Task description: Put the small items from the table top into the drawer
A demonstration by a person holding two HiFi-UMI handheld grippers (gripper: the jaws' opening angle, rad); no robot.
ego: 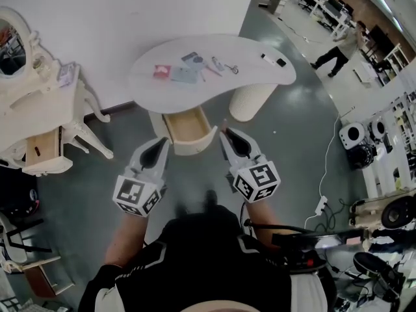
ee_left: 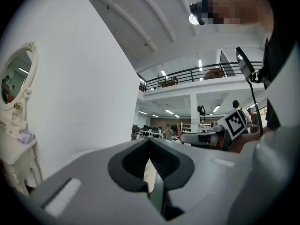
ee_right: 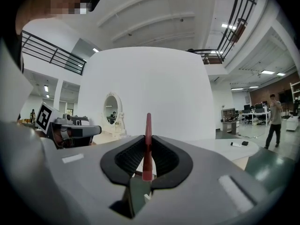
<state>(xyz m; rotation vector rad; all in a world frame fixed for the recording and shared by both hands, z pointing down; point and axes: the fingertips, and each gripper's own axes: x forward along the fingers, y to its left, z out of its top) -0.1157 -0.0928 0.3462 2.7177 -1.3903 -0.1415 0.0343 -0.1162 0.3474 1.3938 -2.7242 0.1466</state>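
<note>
The white curved table [ego: 260, 77] carries small items: a red one [ego: 162, 71], blue-grey cards [ego: 185, 75], a small metal thing [ego: 227, 65] and a black-and-white piece [ego: 273, 60]. Under it the drawer [ego: 188, 127] stands open. My right gripper [ego: 225, 132] [ee_right: 147, 159] is level before the drawer, shut on a thin red stick [ee_right: 148, 139] that pokes up past the jaws. My left gripper [ego: 162, 143] [ee_left: 151, 165] is beside it, to the left of the drawer front, jaws close together. Only a pale ribbed strip shows in their slit; I cannot tell whether it is a held thing.
A white dressing table with an oval mirror [ego: 39, 103] stands at the left by the wall. A ribbed pedestal [ego: 250, 99] carries the table's right end. Cables, a power strip [ego: 320, 205] and equipment lie on the floor at the right. A person [ego: 335, 52] stands far off.
</note>
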